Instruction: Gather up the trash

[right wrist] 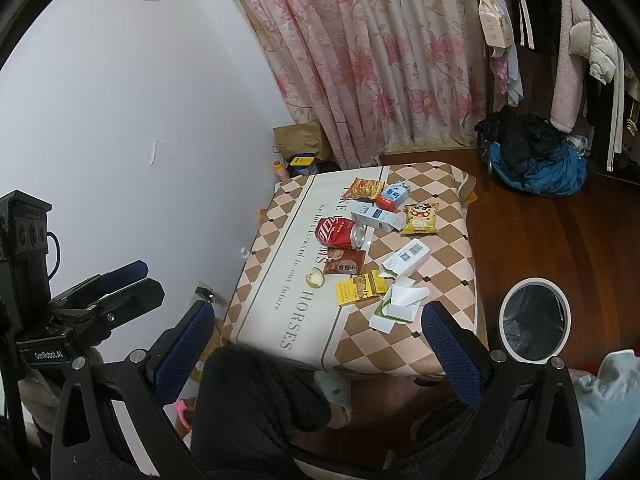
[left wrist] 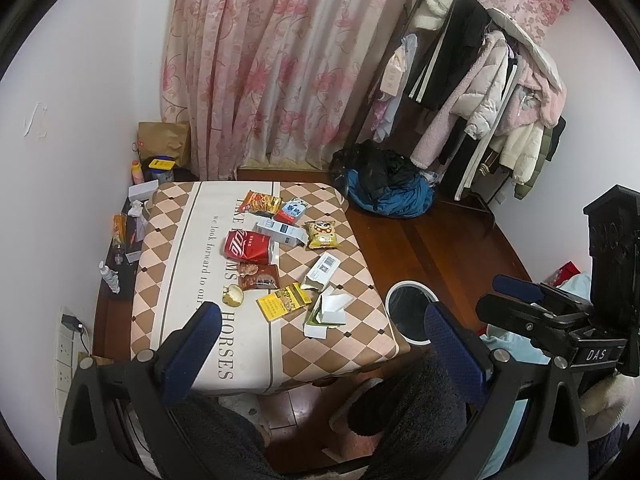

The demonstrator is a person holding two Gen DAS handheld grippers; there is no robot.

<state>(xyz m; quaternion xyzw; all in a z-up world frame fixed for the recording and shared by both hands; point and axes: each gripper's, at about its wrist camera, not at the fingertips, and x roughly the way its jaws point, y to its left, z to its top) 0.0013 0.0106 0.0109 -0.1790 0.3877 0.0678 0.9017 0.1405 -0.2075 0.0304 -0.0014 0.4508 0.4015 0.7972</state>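
Left gripper (left wrist: pixel 322 330): jaws spread wide, nothing between them; held above the near edge of the table, over the person's dark-trousered knees.
Right gripper (right wrist: pixel 320 330): jaws spread wide, empty; also held back from the table's near edge.
Table (right wrist: pixel 448 240): low, covered with a checked brown, pink and white cloth printed with lettering.
Trash, near edge: torn white and green carton (right wrist: pixel 394 304), yellow packet (right wrist: pixel 358 288), small crumpled cream piece (right wrist: pixel 315 278).
Trash, centre: red cola can (right wrist: pixel 340 232) lying on its side, brown snack wrapper (right wrist: pixel 345 262) just beside it, white box with barcode (right wrist: pixel 408 258).
Trash, far side: long white box (right wrist: pixel 376 216), yellow snack bag (right wrist: pixel 420 218), orange noodle packet (right wrist: pixel 365 188), blue and white carton (right wrist: pixel 394 196).
Bin (right wrist: pixel 534 314): white-rimmed, dark liner, standing on the wooden floor just beside the table's right side.
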